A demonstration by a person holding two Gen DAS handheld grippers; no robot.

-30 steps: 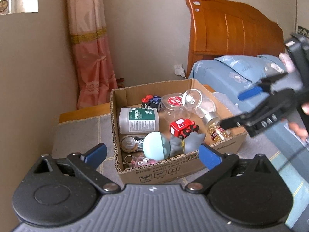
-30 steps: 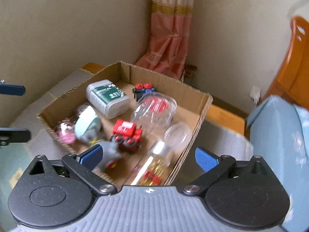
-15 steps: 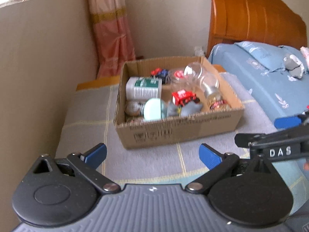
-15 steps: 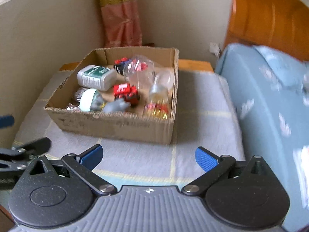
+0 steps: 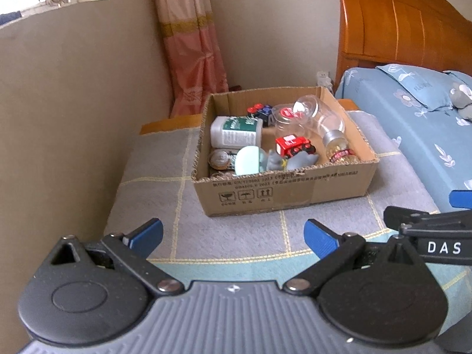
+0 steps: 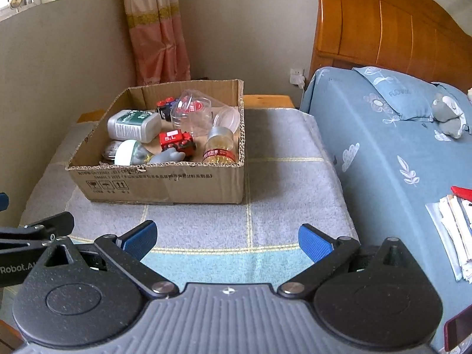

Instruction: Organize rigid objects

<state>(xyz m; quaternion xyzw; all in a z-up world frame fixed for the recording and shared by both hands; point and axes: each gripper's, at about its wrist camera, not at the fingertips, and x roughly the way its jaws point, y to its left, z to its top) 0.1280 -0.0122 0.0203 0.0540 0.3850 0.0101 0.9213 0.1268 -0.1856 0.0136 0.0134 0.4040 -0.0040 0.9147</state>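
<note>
A cardboard box (image 5: 283,191) (image 6: 165,183) stands on a grey checked mat. In it lie a white bottle with a green label (image 5: 236,131) (image 6: 134,125), a red toy truck (image 5: 293,146) (image 6: 177,141), a clear plastic jar (image 5: 292,116) (image 6: 193,112), a bottle of yellow capsules (image 5: 336,144) (image 6: 219,147), a grey toy (image 5: 292,160) and a pale round-topped item (image 5: 247,159). My left gripper (image 5: 233,236) is open and empty, well in front of the box. My right gripper (image 6: 227,237) is open and empty, also in front of the box.
The mat (image 6: 280,177) covers a low surface between a beige wall (image 5: 73,118) on the left and a blue bed (image 6: 398,147) on the right. A wooden headboard (image 6: 383,29), a pink curtain (image 5: 191,44), papers (image 6: 454,236) and a grey plush (image 6: 448,115) are around.
Both grippers have pulled back from over the box to a spot well in front of it. Both stayed open and empty. The box contents have not moved.
</note>
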